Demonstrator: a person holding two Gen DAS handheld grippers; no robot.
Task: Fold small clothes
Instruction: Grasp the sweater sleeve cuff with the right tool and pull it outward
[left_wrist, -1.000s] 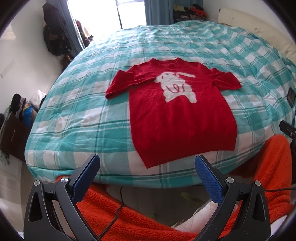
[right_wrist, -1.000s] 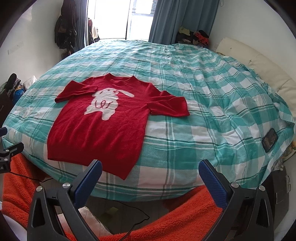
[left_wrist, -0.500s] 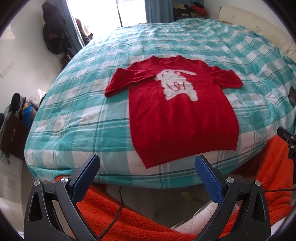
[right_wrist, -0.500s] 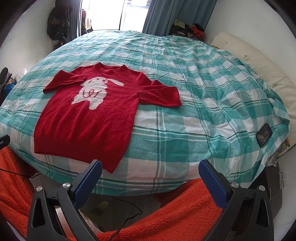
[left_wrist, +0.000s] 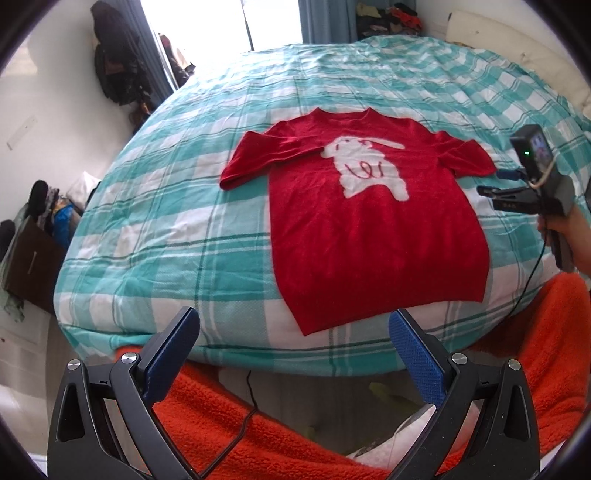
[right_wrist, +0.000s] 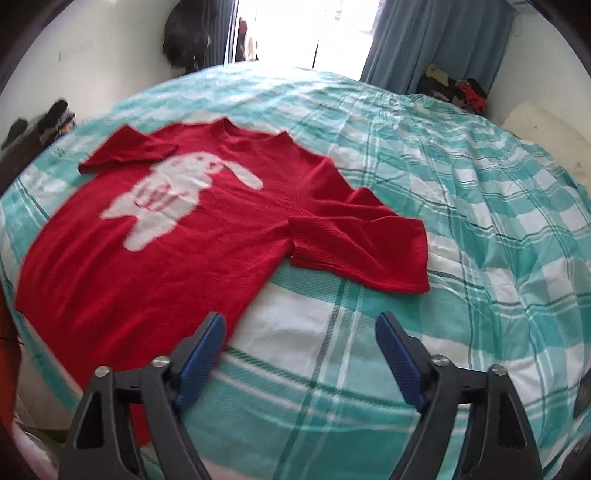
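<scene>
- Ahead of the left gripper (left_wrist: 293, 332), whose jaws stand wide and empty, a red sweater (left_wrist: 373, 236) with a white rabbit motif lies flat, front up, on the teal checked duvet (left_wrist: 166, 206).
- Right gripper (right_wrist: 298, 334): jaws have just been closing, nothing between them; the sweater's sleeve (right_wrist: 364, 245) lies just beyond.

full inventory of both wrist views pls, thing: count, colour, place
sweater: 1, red with white animal figure, flat on the bed, front up
bedcover: 1, teal and white check, over the bed
blanket: 1, orange fleece, below the bed's near edge
curtain: 1, blue, by the window
clothes pile: 1, mixed dark and red, far corner
left claw: 1, black with blue pads, open, short of the bed
right claw: 1, same colours, open with nothing between, jaws just been closing, over the bedcover beside the sweater's side edge
</scene>
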